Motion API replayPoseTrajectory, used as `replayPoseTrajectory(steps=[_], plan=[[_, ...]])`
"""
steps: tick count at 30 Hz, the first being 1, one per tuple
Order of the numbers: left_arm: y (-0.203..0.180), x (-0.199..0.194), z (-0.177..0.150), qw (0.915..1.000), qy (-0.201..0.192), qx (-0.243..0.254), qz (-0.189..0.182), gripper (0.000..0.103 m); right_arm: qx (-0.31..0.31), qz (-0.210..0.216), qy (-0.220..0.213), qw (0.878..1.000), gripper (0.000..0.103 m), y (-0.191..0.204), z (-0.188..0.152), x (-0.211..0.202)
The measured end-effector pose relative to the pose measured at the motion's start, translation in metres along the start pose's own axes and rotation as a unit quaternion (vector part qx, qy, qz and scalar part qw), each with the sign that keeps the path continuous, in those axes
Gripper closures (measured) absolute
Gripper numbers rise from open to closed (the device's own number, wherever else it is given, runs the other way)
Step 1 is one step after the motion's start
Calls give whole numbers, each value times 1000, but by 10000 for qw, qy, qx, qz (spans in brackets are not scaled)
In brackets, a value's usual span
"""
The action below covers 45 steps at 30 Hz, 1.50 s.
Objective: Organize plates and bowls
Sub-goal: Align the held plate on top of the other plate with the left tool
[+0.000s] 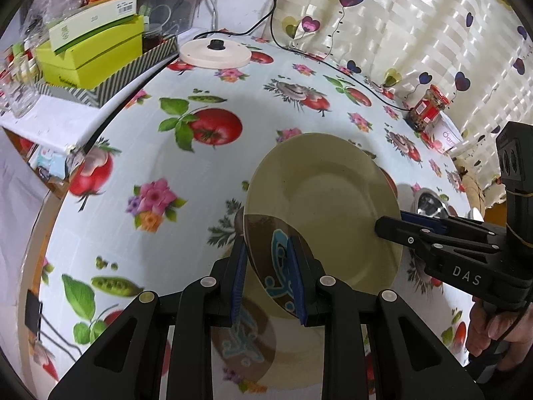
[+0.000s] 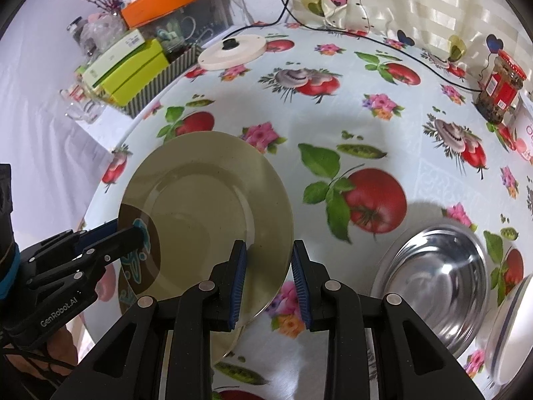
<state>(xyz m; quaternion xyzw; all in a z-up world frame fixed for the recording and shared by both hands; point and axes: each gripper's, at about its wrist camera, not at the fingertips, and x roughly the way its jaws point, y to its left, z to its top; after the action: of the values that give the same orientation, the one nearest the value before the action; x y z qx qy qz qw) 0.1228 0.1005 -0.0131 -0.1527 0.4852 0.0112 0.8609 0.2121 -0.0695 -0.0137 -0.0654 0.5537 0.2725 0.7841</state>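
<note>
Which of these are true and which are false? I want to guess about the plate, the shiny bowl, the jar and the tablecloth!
1. The cream plate is held by two grippers. True: the left hand-held gripper pinches its brown patterned edge and the right hand-held gripper pinches the opposite edge.
2. The shiny metal bowl is full of soup. False: it is empty.
3. The jar by the curtain has a red lid. True.
4. The tablecloth shows bananas. False: it shows tomatoes, flowers and pea pods.
</note>
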Motion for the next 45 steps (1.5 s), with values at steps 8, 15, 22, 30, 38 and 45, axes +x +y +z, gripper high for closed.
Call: replayPoseTrajectory(steps=[8, 15, 22, 30, 38, 45], plan=[[7, -8, -16, 10000, 22, -73, 64, 78, -81, 51, 85, 9999, 76, 14, -15, 1], [13, -12, -30, 9999, 53, -105, 95, 78, -139, 70, 154, 9998, 76, 22, -27, 2], [18, -14, -41, 9997, 107, -163, 151, 78, -197, 72, 220, 9995, 76, 30, -36, 5], [21, -13, -49, 9996, 132, -183, 196, 78, -267, 52, 272, 9993, 76, 36, -44, 10], [21, -11, -52, 9995, 117, -198, 204, 77, -431, -46, 216, 9988, 73, 40, -48, 11], [22, -12, -54, 9995, 66, -197, 239, 77, -521, -116, 132, 9985, 73, 43, -49, 11]])
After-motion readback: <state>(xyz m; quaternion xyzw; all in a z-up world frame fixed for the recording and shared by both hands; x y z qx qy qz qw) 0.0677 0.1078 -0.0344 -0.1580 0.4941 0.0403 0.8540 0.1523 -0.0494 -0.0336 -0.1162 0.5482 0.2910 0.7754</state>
